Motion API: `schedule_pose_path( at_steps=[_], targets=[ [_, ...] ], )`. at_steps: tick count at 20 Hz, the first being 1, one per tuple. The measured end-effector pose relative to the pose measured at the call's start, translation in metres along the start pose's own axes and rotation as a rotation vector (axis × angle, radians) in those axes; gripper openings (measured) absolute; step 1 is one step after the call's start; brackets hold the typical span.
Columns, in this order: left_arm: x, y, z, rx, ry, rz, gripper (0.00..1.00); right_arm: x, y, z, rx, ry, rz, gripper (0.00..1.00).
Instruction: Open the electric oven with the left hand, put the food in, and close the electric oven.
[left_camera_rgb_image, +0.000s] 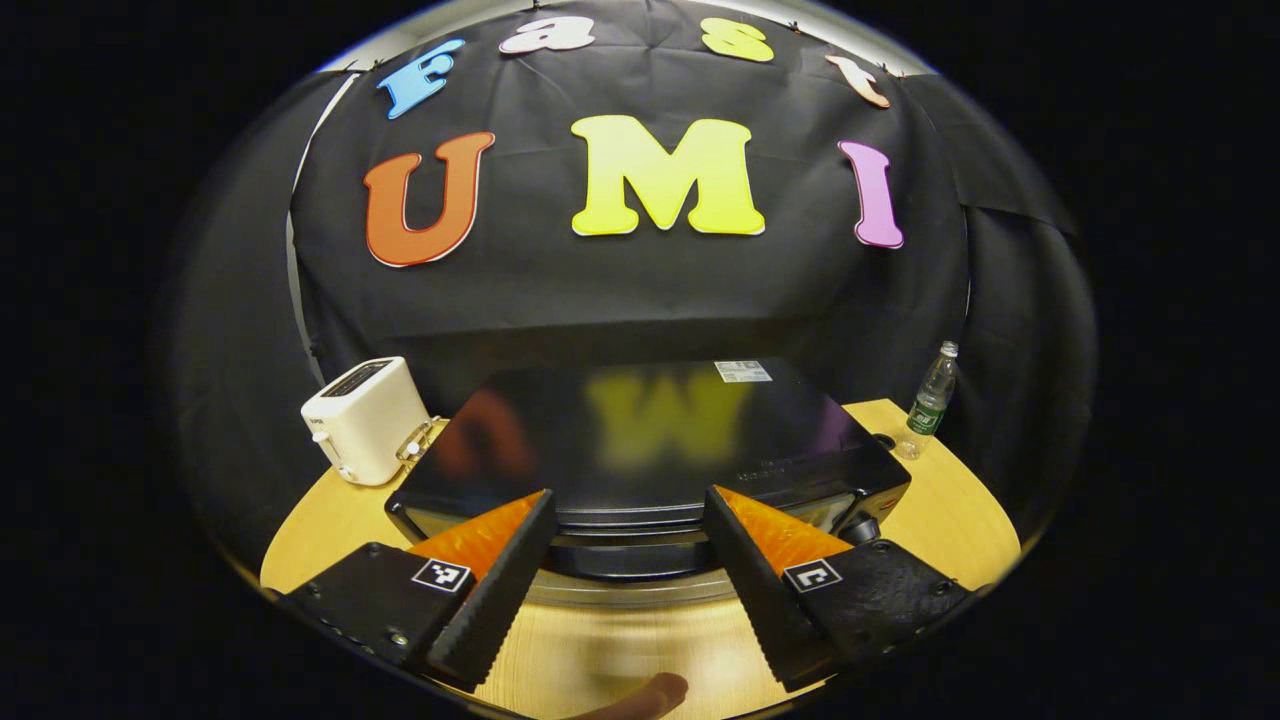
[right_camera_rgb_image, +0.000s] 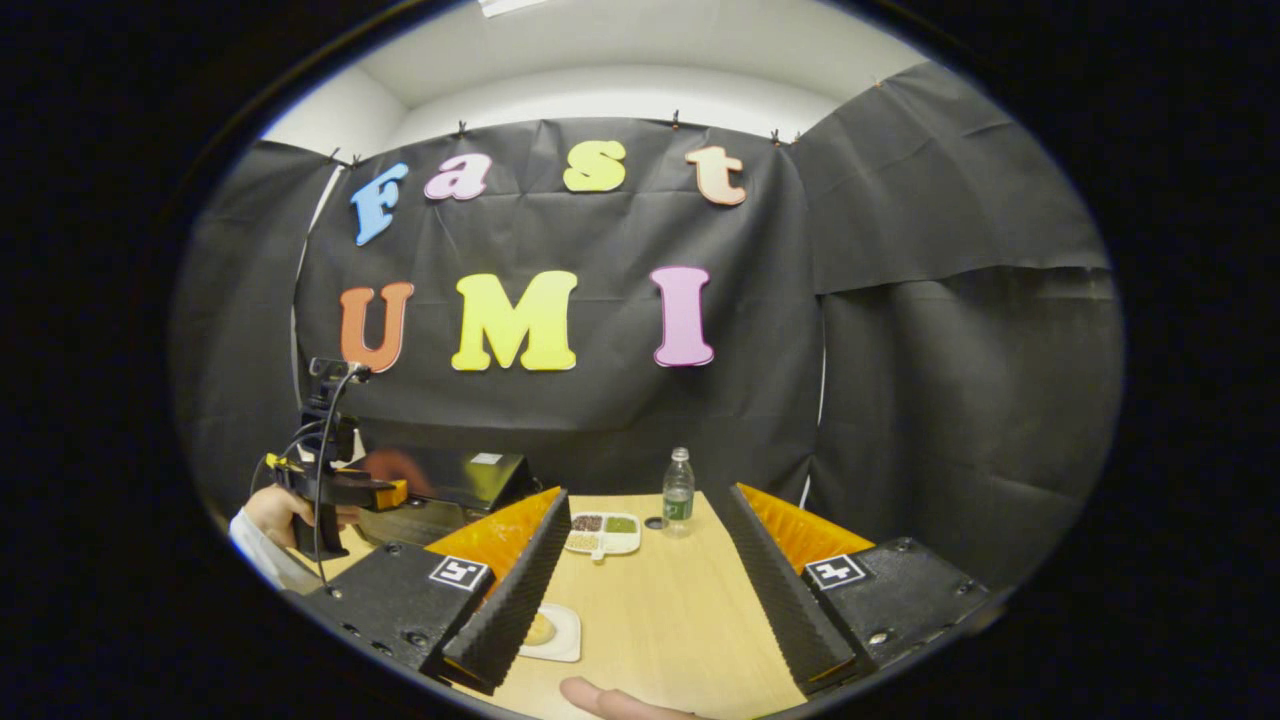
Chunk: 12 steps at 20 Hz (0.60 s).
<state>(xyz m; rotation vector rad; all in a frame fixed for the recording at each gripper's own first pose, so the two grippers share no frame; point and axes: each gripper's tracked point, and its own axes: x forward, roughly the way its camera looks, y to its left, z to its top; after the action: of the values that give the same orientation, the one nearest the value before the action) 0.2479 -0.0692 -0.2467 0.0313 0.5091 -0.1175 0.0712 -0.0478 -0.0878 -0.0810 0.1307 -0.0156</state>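
Left gripper (left_camera_rgb_image: 625, 560) hovered with jaws apart over the oven (left_camera_rgb_image: 650, 450) front; right gripper (right_camera_rgb_image: 640, 570) spread, empty, above the food (right_camera_rgb_image: 541, 629). Drop lower, square onto the door handle before clamping.

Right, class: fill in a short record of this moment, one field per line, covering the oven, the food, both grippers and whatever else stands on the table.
oven: glossy black electric oven, seen from above; door state cannot be told
food: pale round food on a small white plate, on the wooden table
left gripper: open, above the oven's front edge
right gripper: open, empty, over the table
other items: white toaster; clear plastic bottle; white divided tray
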Motion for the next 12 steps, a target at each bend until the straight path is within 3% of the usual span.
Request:
schedule_pose_path(
  at_steps=[6,7,9,12],
  targets=[
    [-0.011,0.0,-0.007,0.01,-0.002,0.001,0.98,-0.017,0.002,-0.007,-0.033,-0.001,-0.011,1.0],
    [-0.015,0.0,-0.008,0.011,-0.006,0.001,0.99,-0.02,0.005,-0.005,-0.043,-0.01,-0.009,0.96],
    [-0.025,-0.001,-0.013,0.012,-0.014,0.001,0.99,-0.028,0.01,0.002,-0.061,-0.041,-0.011,1.0],
    [-0.038,-0.003,-0.025,0.012,-0.014,-0.014,0.99,-0.043,0.019,0.012,-0.065,-0.08,-0.009,0.96]
  ],
)
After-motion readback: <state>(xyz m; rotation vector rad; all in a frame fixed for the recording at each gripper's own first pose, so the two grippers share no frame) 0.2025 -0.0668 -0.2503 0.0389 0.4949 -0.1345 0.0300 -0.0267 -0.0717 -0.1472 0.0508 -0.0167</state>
